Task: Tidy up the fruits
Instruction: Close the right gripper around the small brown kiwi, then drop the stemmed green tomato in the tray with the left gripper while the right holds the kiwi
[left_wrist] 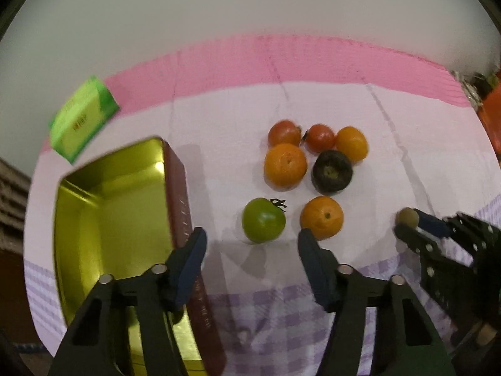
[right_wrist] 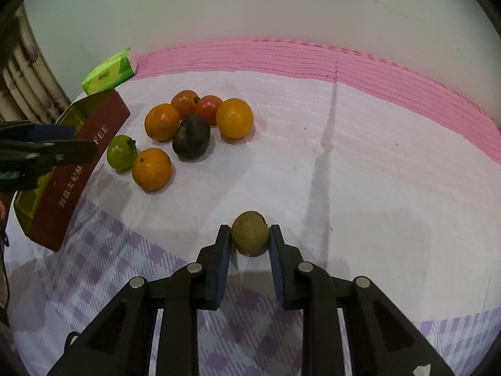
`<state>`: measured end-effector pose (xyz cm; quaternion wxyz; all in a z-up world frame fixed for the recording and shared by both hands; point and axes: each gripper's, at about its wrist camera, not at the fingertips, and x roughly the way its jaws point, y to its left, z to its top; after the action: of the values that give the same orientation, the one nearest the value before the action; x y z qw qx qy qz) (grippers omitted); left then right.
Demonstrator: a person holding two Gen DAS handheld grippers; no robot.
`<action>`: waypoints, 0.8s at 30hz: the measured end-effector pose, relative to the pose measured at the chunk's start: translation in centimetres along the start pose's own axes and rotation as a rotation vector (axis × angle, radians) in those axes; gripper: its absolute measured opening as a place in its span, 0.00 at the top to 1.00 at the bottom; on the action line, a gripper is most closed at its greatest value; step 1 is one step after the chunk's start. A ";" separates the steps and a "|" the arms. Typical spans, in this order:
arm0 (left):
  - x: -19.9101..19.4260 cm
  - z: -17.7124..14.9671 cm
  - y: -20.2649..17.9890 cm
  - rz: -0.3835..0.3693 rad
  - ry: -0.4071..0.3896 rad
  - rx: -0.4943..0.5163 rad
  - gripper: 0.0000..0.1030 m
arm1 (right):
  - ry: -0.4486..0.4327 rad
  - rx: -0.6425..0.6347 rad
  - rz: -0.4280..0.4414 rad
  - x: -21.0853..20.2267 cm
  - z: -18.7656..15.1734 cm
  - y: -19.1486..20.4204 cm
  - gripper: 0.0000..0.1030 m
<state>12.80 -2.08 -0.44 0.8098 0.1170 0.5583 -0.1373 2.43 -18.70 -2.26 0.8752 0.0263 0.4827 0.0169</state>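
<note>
A small brownish-green fruit (right_wrist: 250,237) rests on the white cloth, and my right gripper (right_wrist: 250,235) is shut on it, one pad pressing each side. The left wrist view shows the same fruit (left_wrist: 407,216) in the right gripper (left_wrist: 408,224) at the far right. My left gripper (left_wrist: 250,239) is open, and a green tomato (left_wrist: 263,219) lies just ahead of its tips, untouched. An orange (left_wrist: 322,217) sits by its right finger. Behind these are two more oranges, two red tomatoes and a dark fruit (left_wrist: 332,171). An open tin (left_wrist: 180,188) with a gold inside lies to the left.
A green tissue packet (left_wrist: 81,122) lies behind the tin near the pink strip of the cloth (left_wrist: 281,59). The cloth turns to purple check (right_wrist: 103,260) towards the front. A wall stands behind the table. An orange-red object (left_wrist: 491,116) shows at the far right edge.
</note>
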 end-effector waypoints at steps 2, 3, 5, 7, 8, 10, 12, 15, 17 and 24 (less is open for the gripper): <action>0.9 0.4 0.1 -0.020 0.029 -0.013 0.50 | 0.000 -0.002 -0.001 0.0 0.0 0.1 0.78; 1.3 0.6 0.0 -0.025 0.039 -0.017 0.50 | -0.001 0.000 0.001 0.1 0.1 0.1 0.78; 1.9 0.8 -0.2 -0.028 0.052 -0.011 0.52 | -0.001 0.005 0.007 0.1 0.1 0.0 0.78; 2.2 1.0 -0.8 -0.025 0.057 0.002 0.52 | -0.003 0.010 0.011 0.1 0.0 -0.2 0.78; 2.5 1.1 -1.0 -0.026 0.059 0.009 0.53 | -0.003 0.010 0.012 0.1 0.1 -0.1 0.78; 3.0 1.3 -1.1 -0.020 0.061 0.013 0.54 | -0.003 0.010 0.013 0.1 0.0 -0.2 0.78; 3.4 1.3 -1.0 -0.019 0.069 0.012 0.63 | -0.003 0.011 0.014 0.1 0.0 -0.3 0.78; 3.5 1.4 -0.9 -0.015 0.067 0.013 0.64 | -0.003 0.011 0.014 0.1 0.0 -0.3 0.78; 3.1 1.3 -1.0 -0.013 0.061 0.026 0.65 | -0.003 0.008 0.013 0.1 0.0 -0.3 0.78; -2.9 0.2 2.5 0.041 -0.111 0.009 0.65 | 0.000 -0.005 -0.007 0.2 0.0 -0.1 0.78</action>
<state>12.89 0.50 2.42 0.8415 0.1244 0.5095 -0.1296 2.49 -18.78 -2.41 0.8753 0.0225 0.4829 0.0152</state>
